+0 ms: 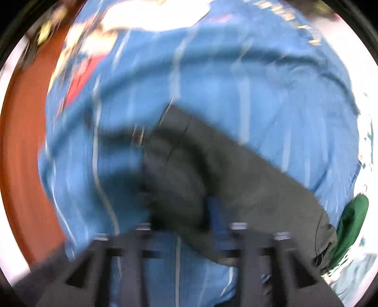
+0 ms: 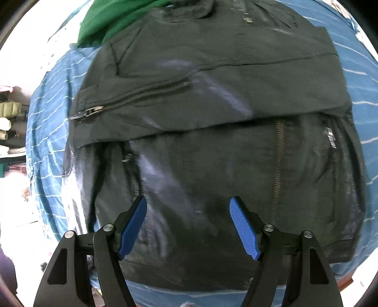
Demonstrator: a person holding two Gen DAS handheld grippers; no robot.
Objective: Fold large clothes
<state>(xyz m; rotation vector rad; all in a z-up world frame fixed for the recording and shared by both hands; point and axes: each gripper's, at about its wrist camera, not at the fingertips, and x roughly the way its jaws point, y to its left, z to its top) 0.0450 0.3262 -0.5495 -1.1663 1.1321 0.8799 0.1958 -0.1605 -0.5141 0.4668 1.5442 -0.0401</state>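
The dark jacket (image 2: 212, 146) lies flat on blue striped cloth — one sleeve folded across its zippered front.

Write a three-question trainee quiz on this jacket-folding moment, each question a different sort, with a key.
1. True or false: the right gripper hangs open above the dark jacket.
2. Multiple choice: what lies under the jacket? A) a bare wooden floor B) a blue striped sheet C) a white towel
3. Fill in: at the jacket's far end, by the collar, lies a piece of ____ cloth.

Key: 1 true; 2 B; 3 green.

The left wrist view is too blurred to judge the left gripper, though dark fabric lies between its fingers.
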